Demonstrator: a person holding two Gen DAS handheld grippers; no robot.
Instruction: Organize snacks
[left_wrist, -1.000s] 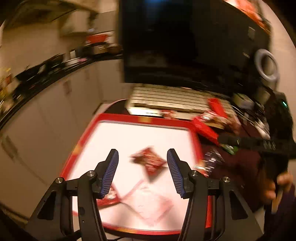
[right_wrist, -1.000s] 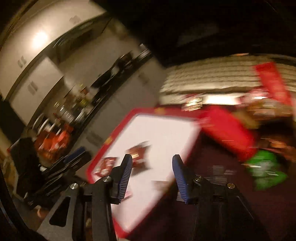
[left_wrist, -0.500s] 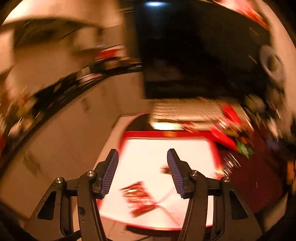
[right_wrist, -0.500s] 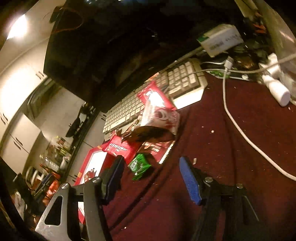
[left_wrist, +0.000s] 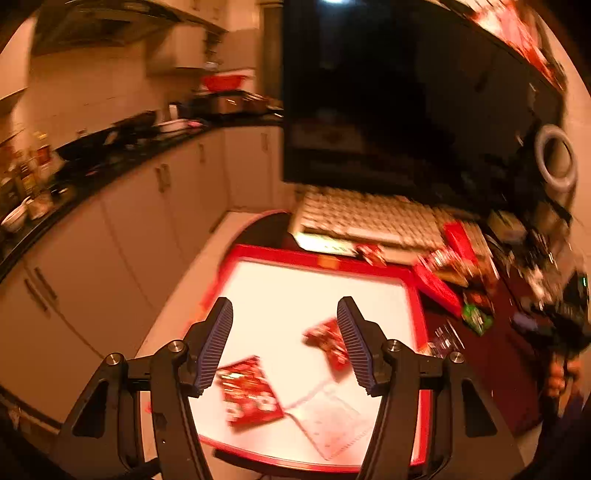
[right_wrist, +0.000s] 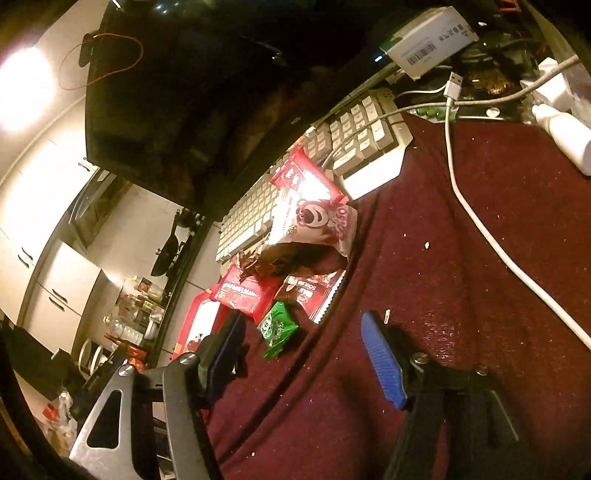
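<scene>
Maroon cloth (right_wrist: 461, 258): green packet (right_wrist: 277, 328) beside right tool (right_wrist: 303, 354).

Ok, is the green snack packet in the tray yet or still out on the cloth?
Out. The green packet lies on the maroon cloth, beside the red-rimmed tray.

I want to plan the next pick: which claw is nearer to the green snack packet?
Right. The right claw hovers just before the green snack packet; the left claw hangs over the red-rimmed tray.
</scene>
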